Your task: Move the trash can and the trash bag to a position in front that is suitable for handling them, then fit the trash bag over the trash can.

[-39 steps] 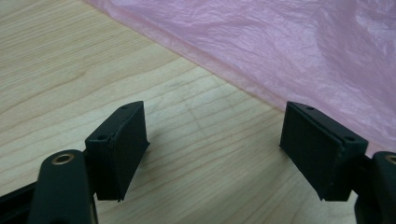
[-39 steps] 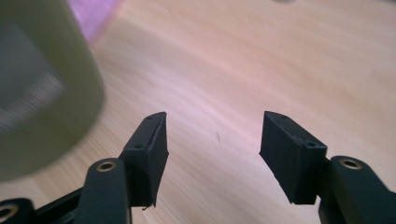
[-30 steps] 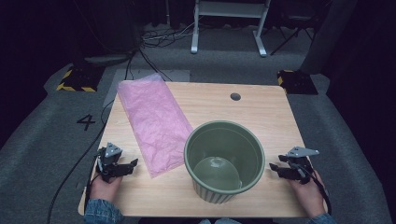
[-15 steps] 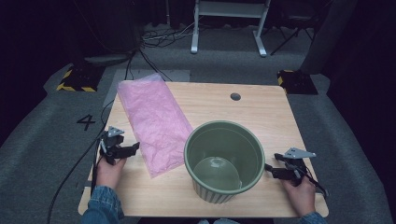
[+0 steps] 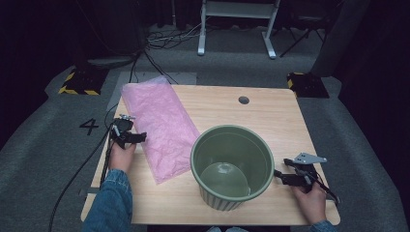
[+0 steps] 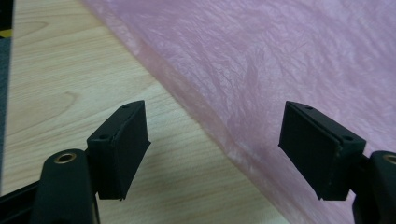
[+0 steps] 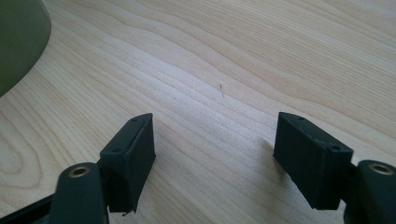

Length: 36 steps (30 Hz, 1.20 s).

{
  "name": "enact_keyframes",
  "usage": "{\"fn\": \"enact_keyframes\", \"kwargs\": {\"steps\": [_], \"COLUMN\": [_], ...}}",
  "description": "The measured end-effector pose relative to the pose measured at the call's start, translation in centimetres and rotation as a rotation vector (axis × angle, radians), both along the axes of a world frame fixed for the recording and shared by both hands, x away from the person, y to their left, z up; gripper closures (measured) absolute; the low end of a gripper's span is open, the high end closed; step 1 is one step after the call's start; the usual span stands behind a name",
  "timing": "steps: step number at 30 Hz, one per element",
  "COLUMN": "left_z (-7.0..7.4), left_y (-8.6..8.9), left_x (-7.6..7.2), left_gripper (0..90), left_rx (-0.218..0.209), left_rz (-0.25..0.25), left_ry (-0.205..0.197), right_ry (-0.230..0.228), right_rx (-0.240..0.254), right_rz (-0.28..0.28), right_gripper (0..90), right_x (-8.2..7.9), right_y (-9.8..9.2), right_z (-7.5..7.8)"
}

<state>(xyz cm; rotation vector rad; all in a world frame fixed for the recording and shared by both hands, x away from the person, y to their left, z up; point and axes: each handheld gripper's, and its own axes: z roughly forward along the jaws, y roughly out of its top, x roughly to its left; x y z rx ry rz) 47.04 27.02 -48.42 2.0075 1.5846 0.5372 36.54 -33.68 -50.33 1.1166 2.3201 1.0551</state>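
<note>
Now the left gripper (image 5: 138, 139) sits at the left edge of the pink plastic bag (image 5: 162, 128), its tips pointing toward the sheet. Seen along its own jaws, they stand wide apart with nothing clamped: one jaw is over the bare wooden table (image 6: 60, 84), the other over the bag (image 6: 261, 60), and the bag's crinkled edge runs slantwise between them. The bag lies flat, stretching away ahead of this gripper and to both sides of it.

Well apart, past the green ribbed bucket (image 5: 232, 166), the right gripper (image 5: 279, 175) points at the bucket's wall, just beside it. Its jaws have just been opening and are spread wide and empty over plain wood, with the bucket (image 7: 18, 42) off to one side ahead of them.
</note>
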Motion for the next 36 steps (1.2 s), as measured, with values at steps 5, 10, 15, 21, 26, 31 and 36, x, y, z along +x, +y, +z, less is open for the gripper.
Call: {"fn": "enact_keyframes", "kwargs": {"steps": [5,10,15,21,26,31,36], "left_z": [-0.5,-0.6,-0.3,-0.2,0.3,2.8,4.7], "left_y": [-0.5,-1.4,-2.6,-4.8,-3.8,-2.7,-2.3], "left_x": [1.3,1.6,1.1,0.6,0.4,-0.8,-2.1], "left_gripper": [20.9,18.9,57.5,89.0,89.5,89.5,89.5], "left_rx": [0.019,0.008,0.006,0.157,0.004,-0.159,-0.227], "left_rz": [0.004,-0.042,-0.131,-0.204,-0.206,-0.235,-0.332], "left_ry": [0.021,0.024,-0.013,-0.041,-0.051,-0.146,-0.214], "right_ry": [0.000,0.000,0.000,0.000,0.000,0.001,0.000], "right_rx": [0.000,0.000,0.000,0.000,0.001,0.001,0.000], "right_rz": [0.000,0.000,0.000,0.000,0.000,0.000,0.000], "right_gripper": [29.0,29.0,29.0,29.0,29.0,29.0,28.9], "right_x": [0.0,0.0,0.0,0.0,0.0,0.0,0.0], "right_y": [0.0,0.0,0.0,0.0,0.0,0.0,0.0], "right_z": [0.0,0.0,0.0,0.0,0.0,0.0,0.0]}}
